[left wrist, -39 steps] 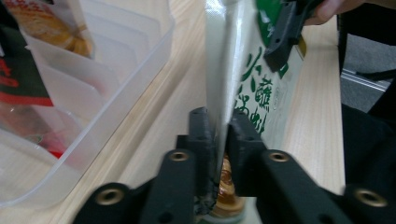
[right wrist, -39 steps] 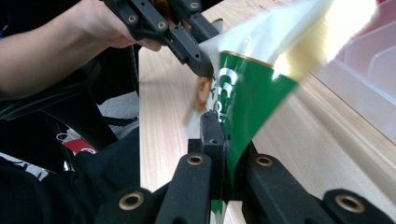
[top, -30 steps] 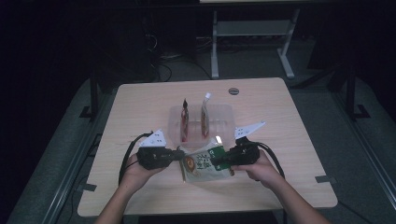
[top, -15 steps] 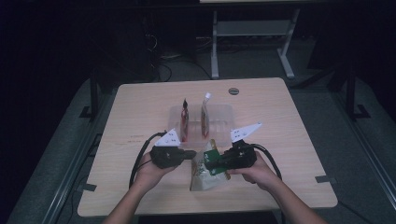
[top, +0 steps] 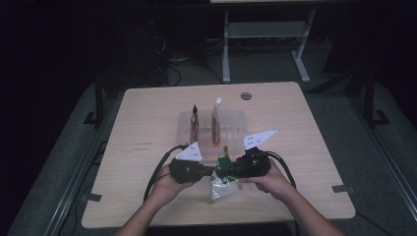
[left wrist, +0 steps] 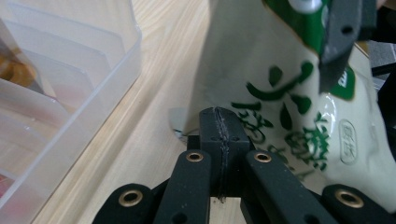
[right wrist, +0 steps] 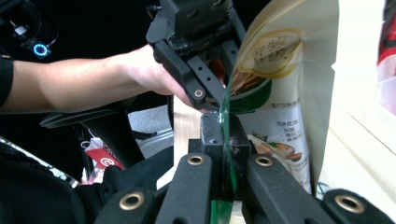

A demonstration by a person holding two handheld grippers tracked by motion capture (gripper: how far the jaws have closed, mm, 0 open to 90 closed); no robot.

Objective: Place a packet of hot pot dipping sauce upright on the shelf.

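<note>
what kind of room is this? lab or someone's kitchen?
Probably a lab or recording studio, not a kitchen. A lone wooden table stands on dark carpet in a blacked-out room, cables lie loose on the floor behind it, and a bare metal stand sits at the back.

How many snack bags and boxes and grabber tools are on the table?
Snack bags: 3 — green-and-white bag held by both grippers, two red bags upright in the box
Clear plastic box: 1
Grippers: 2 — left gripper, right gripper
Total: 6
</note>
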